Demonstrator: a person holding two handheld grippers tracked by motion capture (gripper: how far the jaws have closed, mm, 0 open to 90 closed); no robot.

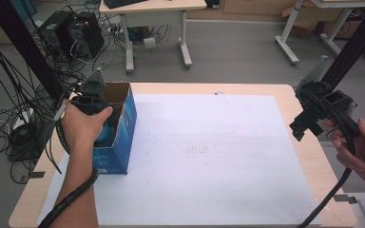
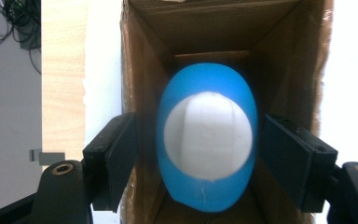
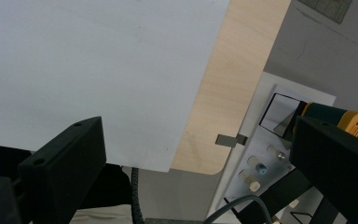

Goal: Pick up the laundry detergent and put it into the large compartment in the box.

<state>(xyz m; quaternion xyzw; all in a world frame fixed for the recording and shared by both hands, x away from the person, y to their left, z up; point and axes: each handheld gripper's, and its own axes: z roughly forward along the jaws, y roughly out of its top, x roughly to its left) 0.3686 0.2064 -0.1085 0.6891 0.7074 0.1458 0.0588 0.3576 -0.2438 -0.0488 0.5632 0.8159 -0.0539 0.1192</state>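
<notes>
My left tongs (image 2: pixel 200 154) hang over the open top of the blue cardboard box (image 1: pixel 123 128) at the near-left corner of the bench (image 1: pixel 247 88), pointing down into it. The jaws stand apart, one on each side of the blue-and-white ball (image 2: pixel 208 137), and in the left gripper view I see a gap between each pad and the ball's skin — nothing is pressing on it. The ball looks blurred there, so I cannot tell whether it has settled on the box floor or is dropping the last bit of the way. It lies between the brown inner walls, roughly in the middle of the box.

My right tongs (image 1: pixel 309 121) hang off the far-right edge of the bench, well apart from the box. Their jaws are wide apart with nothing between them; past them, in the right gripper view, I see the white sheet (image 3: pixel 98 70) that covers the bench, the wooden corner and a grey floor.

As I judge it, the main part is done — the ball is inside the box and no longer gripped. What is left is small: lift the left tongs straight up out of the box without catching a wall or flap, and bring them clear. The white sheet between my two hands carries nothing else to pack, as far as I can see.
</notes>
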